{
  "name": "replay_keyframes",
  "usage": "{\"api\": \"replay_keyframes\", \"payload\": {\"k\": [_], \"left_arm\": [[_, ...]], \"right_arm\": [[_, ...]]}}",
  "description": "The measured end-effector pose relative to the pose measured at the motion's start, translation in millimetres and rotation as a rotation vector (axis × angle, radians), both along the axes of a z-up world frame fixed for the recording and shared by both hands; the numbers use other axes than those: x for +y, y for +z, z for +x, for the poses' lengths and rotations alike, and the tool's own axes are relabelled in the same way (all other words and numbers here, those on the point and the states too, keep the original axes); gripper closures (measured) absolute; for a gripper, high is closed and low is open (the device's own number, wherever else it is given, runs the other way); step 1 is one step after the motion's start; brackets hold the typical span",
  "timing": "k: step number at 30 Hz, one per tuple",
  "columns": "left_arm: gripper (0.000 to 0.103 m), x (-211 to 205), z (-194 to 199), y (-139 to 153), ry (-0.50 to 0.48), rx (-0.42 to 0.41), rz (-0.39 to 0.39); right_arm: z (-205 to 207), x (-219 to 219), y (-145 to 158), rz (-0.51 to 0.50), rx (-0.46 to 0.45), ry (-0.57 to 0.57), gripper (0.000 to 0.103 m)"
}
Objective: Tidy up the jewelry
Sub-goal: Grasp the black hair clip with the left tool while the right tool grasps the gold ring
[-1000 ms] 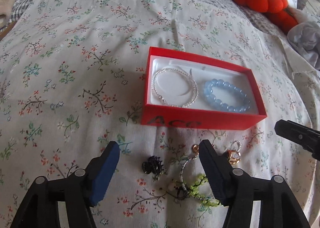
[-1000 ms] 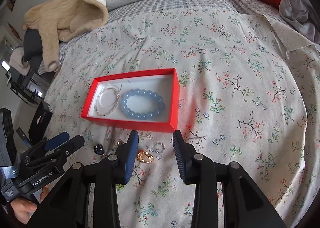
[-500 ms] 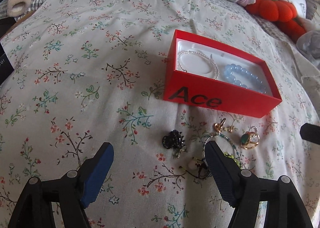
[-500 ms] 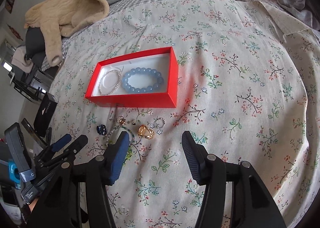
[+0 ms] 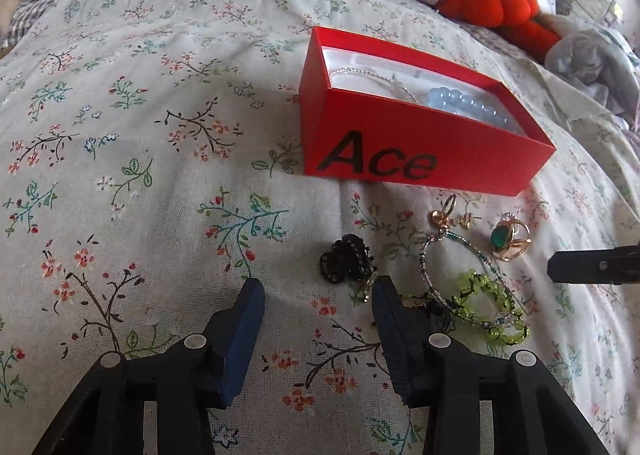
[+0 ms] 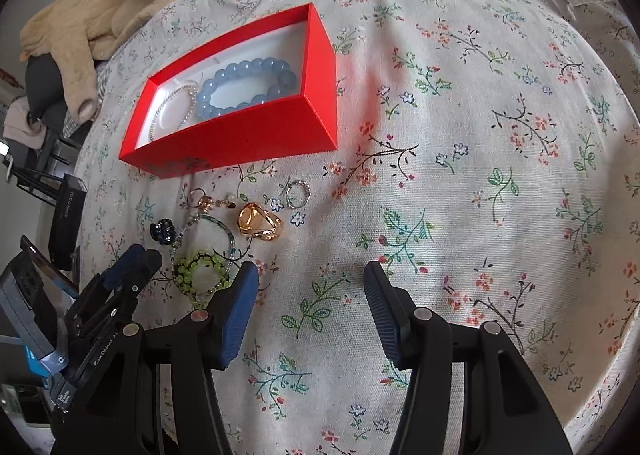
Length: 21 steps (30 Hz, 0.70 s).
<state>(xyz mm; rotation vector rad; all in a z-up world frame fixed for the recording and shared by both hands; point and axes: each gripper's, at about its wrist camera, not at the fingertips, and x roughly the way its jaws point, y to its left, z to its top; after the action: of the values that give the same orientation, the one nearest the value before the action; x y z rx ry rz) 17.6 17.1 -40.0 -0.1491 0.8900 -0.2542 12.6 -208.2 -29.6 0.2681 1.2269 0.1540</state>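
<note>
Red open box [image 6: 256, 135] marked "Ace", holding blue bead bracelet [image 6: 248, 85] and silver bracelet [image 6: 176, 107] side by side. Loose in front: gold ring [image 6: 260, 223], silver ring [image 6: 299, 194], green bead bracelet [image 6: 200, 271], black clip [image 5: 346, 263].

bed with floral cover [image 5: 160, 135]. on it: open red box [image 5: 416, 151] marked "ace". just in front of the box, loose pieces: black flower ring [image 5: 346, 259], gold ring with green stone [image 5: 510, 240], silver ring [image 6: 298, 194], gold earrings [image 5: 450, 215], thin beaded bangle [image 5: 452, 267] overlapping green bead bracelet [image 5: 492, 309]. beige knit top [image 6: 100, 15], orange plush [image 5: 496, 7] at far edge.
</note>
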Motion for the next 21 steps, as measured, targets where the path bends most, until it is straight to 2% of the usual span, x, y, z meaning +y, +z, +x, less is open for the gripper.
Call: {"api": "replay_keyframes", "payload": {"k": [5, 7, 13, 21], "left_arm": [[0.062, 1, 11, -6, -0.007, 0.004, -0.035], [0.069, 2, 16, -6, -0.015, 0.014, -0.066], [0.077, 0, 27, -7, -0.013, 0.048, -0.1], [0.078, -1, 34, -8, -0.036, 0.052, -0.109]], "right_arm": [[12, 7, 2, 0.058, 0.012, -0.021, 0.046], [17, 11, 6, 0.084, 0.009, -0.026, 0.046], [27, 27, 6, 0.061, 0.013, -0.007, 0.047], [30, 29, -2, 0.013, 0.02, -0.004, 0.067]]}}
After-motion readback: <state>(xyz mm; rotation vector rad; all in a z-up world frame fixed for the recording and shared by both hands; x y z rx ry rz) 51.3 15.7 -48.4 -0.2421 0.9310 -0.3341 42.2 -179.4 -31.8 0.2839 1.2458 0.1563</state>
